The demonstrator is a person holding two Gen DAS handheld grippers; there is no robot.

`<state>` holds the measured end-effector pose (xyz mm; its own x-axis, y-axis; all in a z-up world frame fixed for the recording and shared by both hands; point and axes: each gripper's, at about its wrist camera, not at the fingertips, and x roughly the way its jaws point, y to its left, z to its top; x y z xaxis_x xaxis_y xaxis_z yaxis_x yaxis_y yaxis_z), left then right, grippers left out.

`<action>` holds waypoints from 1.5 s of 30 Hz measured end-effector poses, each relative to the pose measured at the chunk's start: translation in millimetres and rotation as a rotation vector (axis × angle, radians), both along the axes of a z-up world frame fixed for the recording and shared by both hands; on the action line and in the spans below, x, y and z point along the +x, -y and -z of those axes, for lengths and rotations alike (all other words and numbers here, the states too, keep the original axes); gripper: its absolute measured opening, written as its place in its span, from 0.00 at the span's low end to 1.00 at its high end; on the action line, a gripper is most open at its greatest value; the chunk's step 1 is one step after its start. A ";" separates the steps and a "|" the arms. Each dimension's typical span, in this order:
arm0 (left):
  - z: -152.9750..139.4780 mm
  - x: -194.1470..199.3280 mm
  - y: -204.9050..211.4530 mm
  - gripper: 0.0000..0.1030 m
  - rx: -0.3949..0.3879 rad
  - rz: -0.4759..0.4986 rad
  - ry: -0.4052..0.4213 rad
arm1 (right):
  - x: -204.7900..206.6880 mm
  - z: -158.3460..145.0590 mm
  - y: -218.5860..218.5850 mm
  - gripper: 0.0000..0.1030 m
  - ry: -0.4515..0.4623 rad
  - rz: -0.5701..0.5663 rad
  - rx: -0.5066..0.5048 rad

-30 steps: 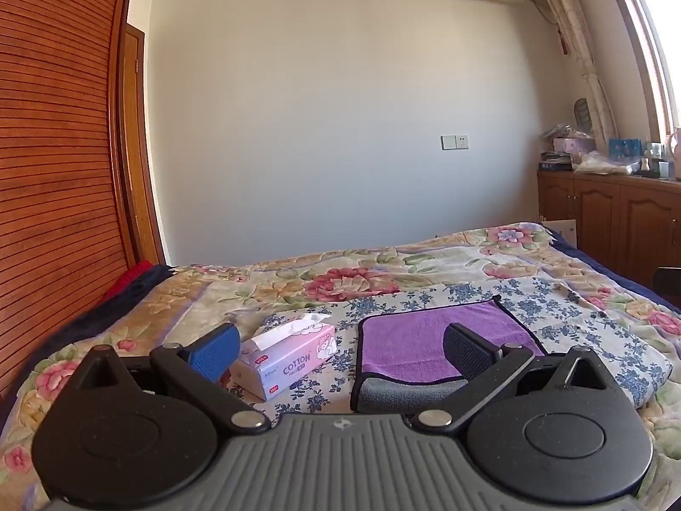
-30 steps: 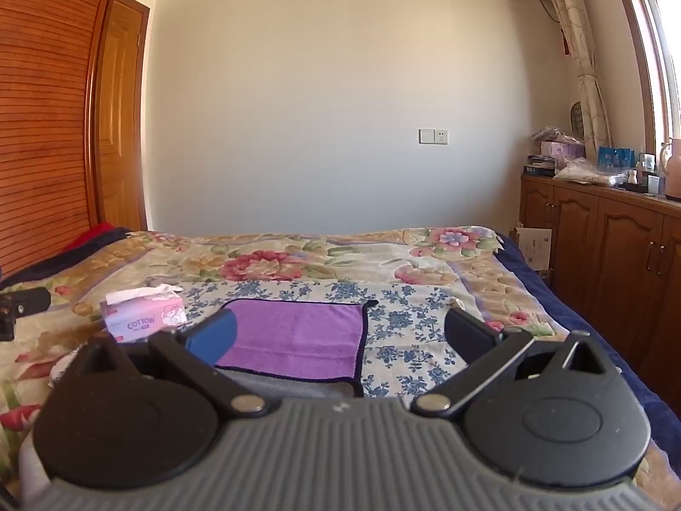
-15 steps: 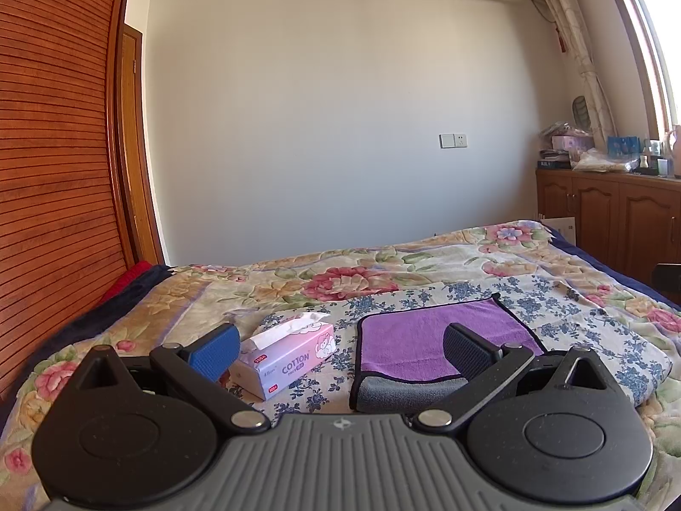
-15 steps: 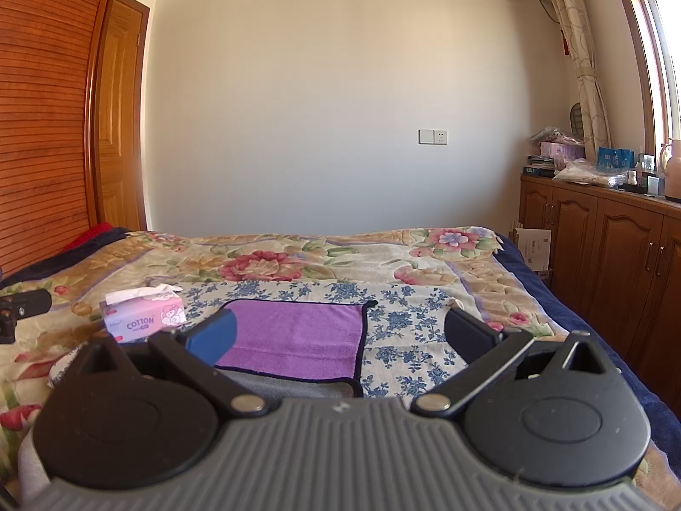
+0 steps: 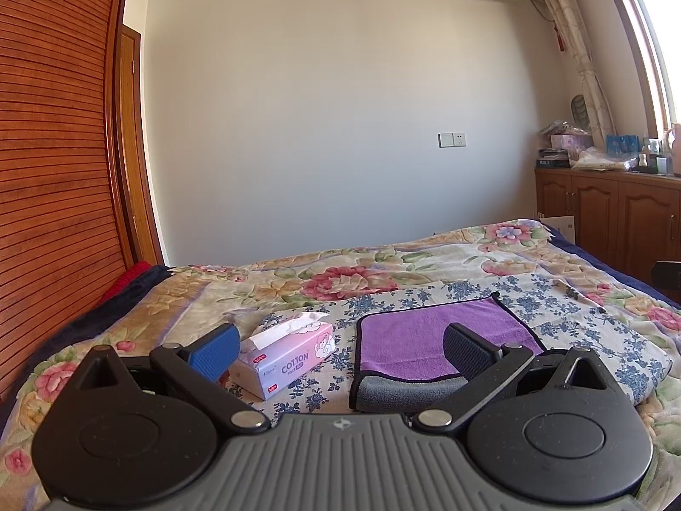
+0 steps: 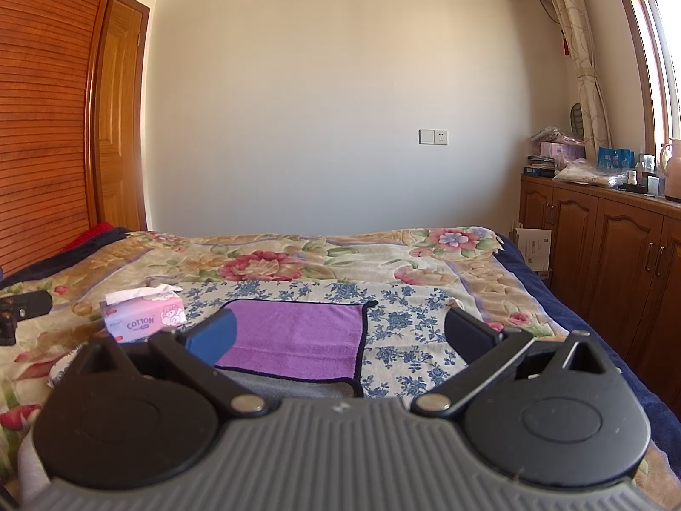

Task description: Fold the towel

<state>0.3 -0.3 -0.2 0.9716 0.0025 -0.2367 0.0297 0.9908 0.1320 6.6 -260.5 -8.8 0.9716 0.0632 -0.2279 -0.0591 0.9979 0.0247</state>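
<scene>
A purple towel (image 5: 430,336) with a dark hem lies flat on the bed, its near edge turned up to show a grey underside (image 5: 408,396). It also shows in the right wrist view (image 6: 298,332). My left gripper (image 5: 340,351) is open and empty, held above the bed just short of the towel's near left corner. My right gripper (image 6: 340,334) is open and empty, held above the towel's near edge, with the towel's right side between the fingers in view.
A pink tissue box (image 5: 285,360) stands left of the towel, also in the right wrist view (image 6: 144,317). The floral bedspread (image 5: 340,281) covers the bed. Wooden cabinets (image 6: 604,247) with clutter run along the right. A slatted wooden wardrobe (image 5: 51,170) stands on the left.
Both grippers have barely shifted; the views are almost the same. Both stay open and the towel has not moved.
</scene>
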 end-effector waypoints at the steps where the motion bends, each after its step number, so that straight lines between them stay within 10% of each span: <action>1: 0.0 -0.1 0.1 1.00 0.000 0.000 0.000 | 0.0 0.0 -0.1 1.00 0.000 0.000 0.000; 45: 4.3 -2.0 6.8 1.00 0.008 0.002 -0.007 | 0.9 1.7 2.9 1.00 -0.005 -0.005 0.002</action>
<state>-1.8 -7.0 -4.5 0.9698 0.0026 -0.2438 0.0325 0.9896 0.1398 7.5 -263.4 -10.5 0.9701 0.0684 -0.2327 -0.0639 0.9976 0.0268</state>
